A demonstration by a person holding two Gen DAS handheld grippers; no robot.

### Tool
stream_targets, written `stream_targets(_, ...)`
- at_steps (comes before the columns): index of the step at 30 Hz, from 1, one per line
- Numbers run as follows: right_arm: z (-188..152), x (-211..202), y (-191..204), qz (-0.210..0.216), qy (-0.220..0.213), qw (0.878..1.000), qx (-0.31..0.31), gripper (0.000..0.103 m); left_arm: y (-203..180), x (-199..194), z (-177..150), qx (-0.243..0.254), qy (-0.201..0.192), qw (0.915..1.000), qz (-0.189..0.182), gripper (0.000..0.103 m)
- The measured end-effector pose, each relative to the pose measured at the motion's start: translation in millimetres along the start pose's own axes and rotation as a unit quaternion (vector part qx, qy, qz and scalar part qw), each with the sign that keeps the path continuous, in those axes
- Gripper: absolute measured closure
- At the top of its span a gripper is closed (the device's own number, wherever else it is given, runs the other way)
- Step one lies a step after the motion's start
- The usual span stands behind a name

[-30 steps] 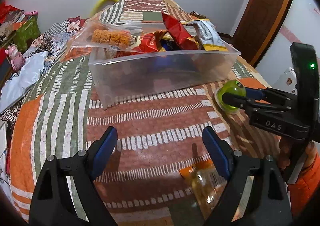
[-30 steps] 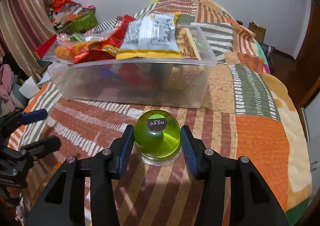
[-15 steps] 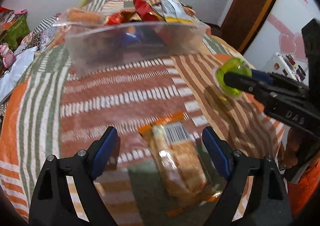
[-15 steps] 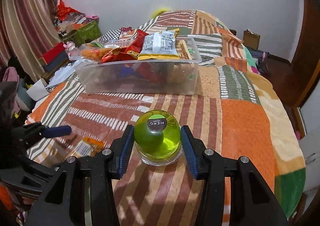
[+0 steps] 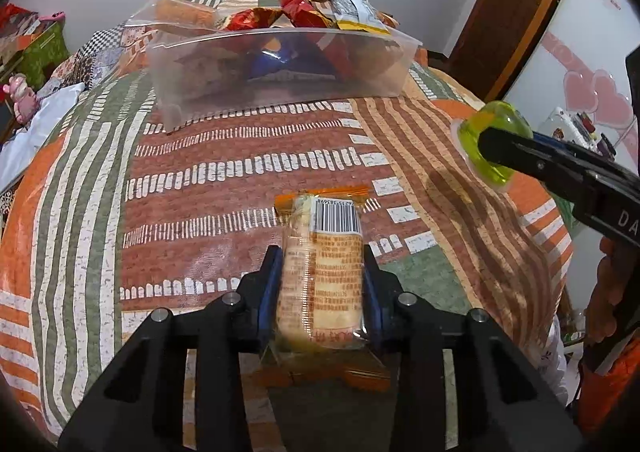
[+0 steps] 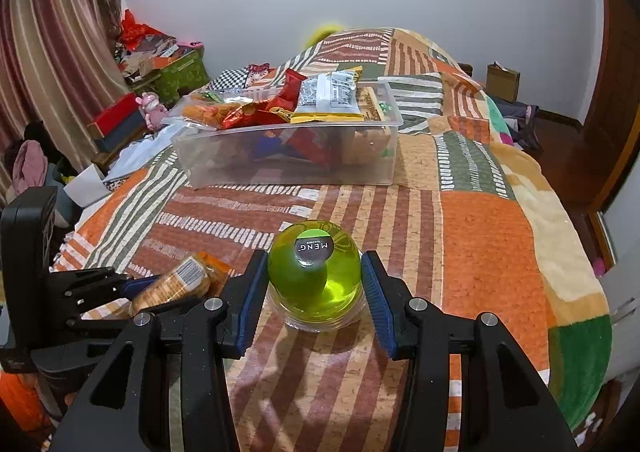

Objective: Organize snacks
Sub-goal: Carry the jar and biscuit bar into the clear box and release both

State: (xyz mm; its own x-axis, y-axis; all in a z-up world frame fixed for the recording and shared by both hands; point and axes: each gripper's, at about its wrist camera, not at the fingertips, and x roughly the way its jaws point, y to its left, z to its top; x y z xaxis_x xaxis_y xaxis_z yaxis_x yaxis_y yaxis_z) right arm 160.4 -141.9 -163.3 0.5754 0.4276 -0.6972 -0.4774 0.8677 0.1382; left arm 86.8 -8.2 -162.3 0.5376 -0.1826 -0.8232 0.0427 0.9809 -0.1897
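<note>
A clear packet of crackers [image 5: 320, 272] with an orange end and a barcode lies lengthwise between the blue pads of my left gripper [image 5: 321, 256]. The jaws are closing and the pads press on both its sides. In the right wrist view the same packet [image 6: 180, 284] shows at lower left in that left gripper [image 6: 132, 288]. My right gripper [image 6: 316, 264] is shut on a green jelly cup [image 6: 316, 280] with a round dark label, held just above the bedspread. That cup [image 5: 480, 132] appears at the right of the left wrist view. A clear plastic bin [image 6: 288, 168] heaped with snack bags stands farther up the bed.
Everything sits on a bed with an orange, green and brown patchwork bedspread [image 5: 240, 172]. Boxes, cloth and a pink toy [image 6: 150, 108] crowd the floor to the left. A wooden door [image 5: 516, 12] and a white cabinet [image 5: 600, 52] stand to the right.
The left gripper came down over the cracker packet and its wide jaws closed onto the packet's sides. The right gripper drew back from the bin with the jelly cup still held.
</note>
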Motion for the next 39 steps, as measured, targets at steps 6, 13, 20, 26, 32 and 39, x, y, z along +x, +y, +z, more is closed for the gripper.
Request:
stream_targets(6,5,3,4,0.005,-0.002,1.0,-0.003,0.059,7,-12,6,-0.012,-0.022,0.9997,0.001,0.067)
stream_targets(13,20,9,10,0.012,-0.01,1.0,-0.009,0.059,17,-36,36,-0.022,-0.069,0.9974,0.004,0.067)
stream_targets(20,50,19,17,0.017,-0.027,0.999,-0.017,0.059,35,-52,77,-0.034,-0.111,0.9931,0.012,0.067)
stream_targets(26,77,31,22,0.022,-0.039,0.999,-0.027,0.059,50,-50,121,-0.037,-0.126,0.9912,0.02,0.067)
stream_targets(32,107,56,32,0.035,-0.04,0.998,-0.03,0.059,59,-30,159,-0.029,-0.116,0.9923,0.031,0.067)
stream_targets(39,135,92,48,0.043,-0.025,0.998,-0.045,0.059,76,-8,186,-0.019,-0.098,0.9937,0.05,0.068)
